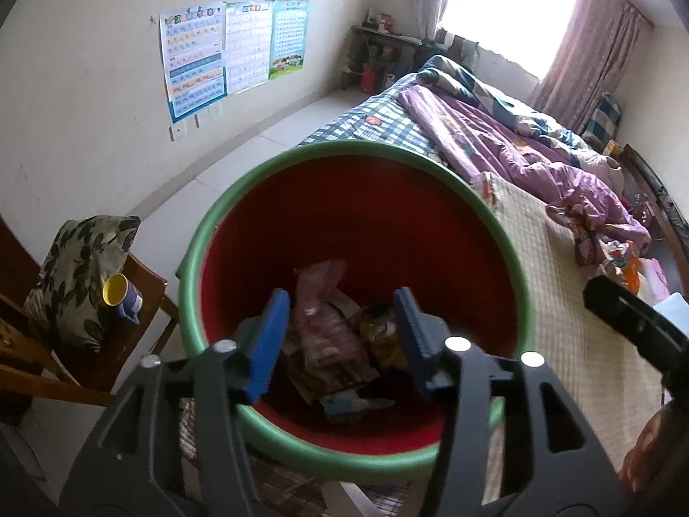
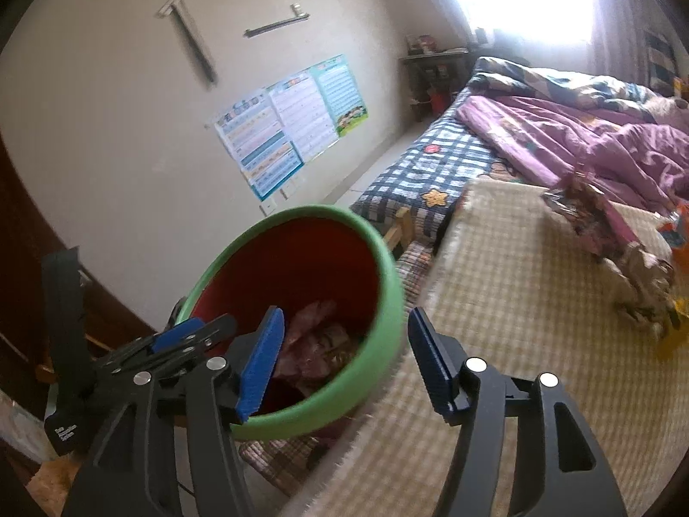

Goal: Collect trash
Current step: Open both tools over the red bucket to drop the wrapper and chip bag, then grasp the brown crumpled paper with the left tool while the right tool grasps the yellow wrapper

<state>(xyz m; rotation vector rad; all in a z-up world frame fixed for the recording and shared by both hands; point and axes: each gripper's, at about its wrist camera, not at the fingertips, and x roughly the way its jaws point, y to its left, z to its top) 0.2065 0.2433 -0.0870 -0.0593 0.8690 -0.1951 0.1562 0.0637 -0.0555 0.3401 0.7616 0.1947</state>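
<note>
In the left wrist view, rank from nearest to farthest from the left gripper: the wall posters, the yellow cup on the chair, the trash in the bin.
From the left gripper:
1. Trash in the red bin, directly below the open jaws.
2. Yellow cup, left, on the wooden chair.
3. Wall posters, far upper left.

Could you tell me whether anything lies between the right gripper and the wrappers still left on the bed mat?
Nothing visible does. The right gripper hangs with open, empty jaws beside the bin, and bare checked mat stretches from it to the crumpled wrappers near the purple quilt.
</note>
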